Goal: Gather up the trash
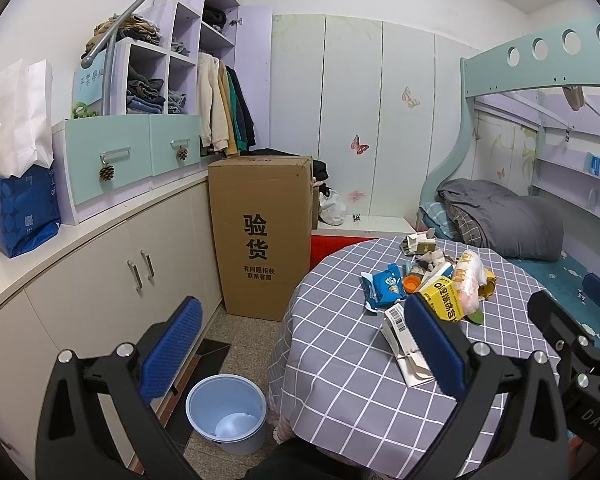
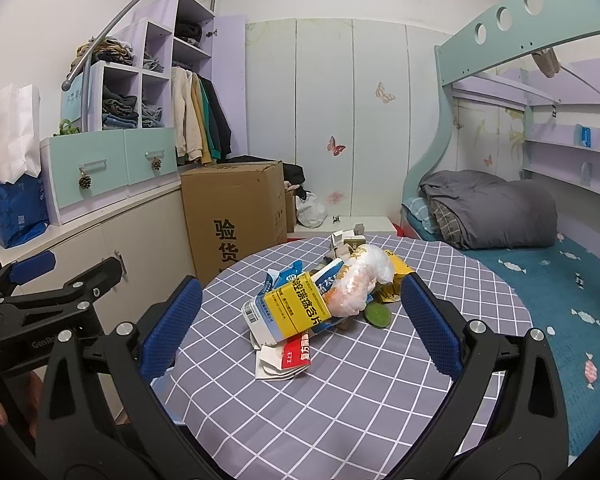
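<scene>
From the left wrist, the left claw [image 1: 304, 340] is spread wide and holds nothing, hanging over the worktop [image 1: 340, 360] edge. A blue bin [image 1: 227, 412] stands on the floor below. The trash pile [image 1: 440, 284] lies further along the worktop.

From the right wrist, the right claw [image 2: 300, 326] is spread too, empty, with the trash pile [image 2: 320, 304] between its pads but untouched. The left claw [image 2: 52, 276] shows at left.

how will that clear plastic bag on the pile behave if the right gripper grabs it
The plastic bag looks thin and crumpled, so it will probably squash and flop between the pads rather than hold shape. It seems light. It lies on the yellow box, so pulling it may nudge that box.
</scene>
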`<state>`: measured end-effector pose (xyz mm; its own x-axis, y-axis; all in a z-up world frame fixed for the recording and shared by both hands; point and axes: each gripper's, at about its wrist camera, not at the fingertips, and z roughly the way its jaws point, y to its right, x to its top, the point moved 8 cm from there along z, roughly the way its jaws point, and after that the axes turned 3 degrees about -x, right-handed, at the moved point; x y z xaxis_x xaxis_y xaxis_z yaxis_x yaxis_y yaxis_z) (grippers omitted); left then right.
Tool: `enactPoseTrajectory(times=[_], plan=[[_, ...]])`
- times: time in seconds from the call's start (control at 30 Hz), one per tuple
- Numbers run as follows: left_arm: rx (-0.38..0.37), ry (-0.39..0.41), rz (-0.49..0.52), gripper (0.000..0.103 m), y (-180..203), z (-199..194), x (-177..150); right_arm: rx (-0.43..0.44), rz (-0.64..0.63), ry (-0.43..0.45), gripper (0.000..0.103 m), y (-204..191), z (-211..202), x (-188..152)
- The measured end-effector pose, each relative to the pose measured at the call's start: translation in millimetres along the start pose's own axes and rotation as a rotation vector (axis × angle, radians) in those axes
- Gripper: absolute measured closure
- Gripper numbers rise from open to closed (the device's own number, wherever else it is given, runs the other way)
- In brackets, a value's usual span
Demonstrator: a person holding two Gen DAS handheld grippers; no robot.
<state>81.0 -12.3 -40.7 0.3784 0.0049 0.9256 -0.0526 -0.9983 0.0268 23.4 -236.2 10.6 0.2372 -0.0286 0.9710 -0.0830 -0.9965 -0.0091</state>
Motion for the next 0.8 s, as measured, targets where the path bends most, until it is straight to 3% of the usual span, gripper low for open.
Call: enactPoseTrajectory(times=[0.43, 0.8], plan=[[0.000, -0.009, 0.002, 0.004, 2.0, 2.9, -4.5, 0.019, 0.012, -0.011, 0.006, 1.8, 3.2, -2.8], [0.015, -0.049, 0.020, 0.004, 5.9, 17.4, -12.7, 0.037, 0.074, -0.072, 0.006, 18.5, 22.5, -15.5]])
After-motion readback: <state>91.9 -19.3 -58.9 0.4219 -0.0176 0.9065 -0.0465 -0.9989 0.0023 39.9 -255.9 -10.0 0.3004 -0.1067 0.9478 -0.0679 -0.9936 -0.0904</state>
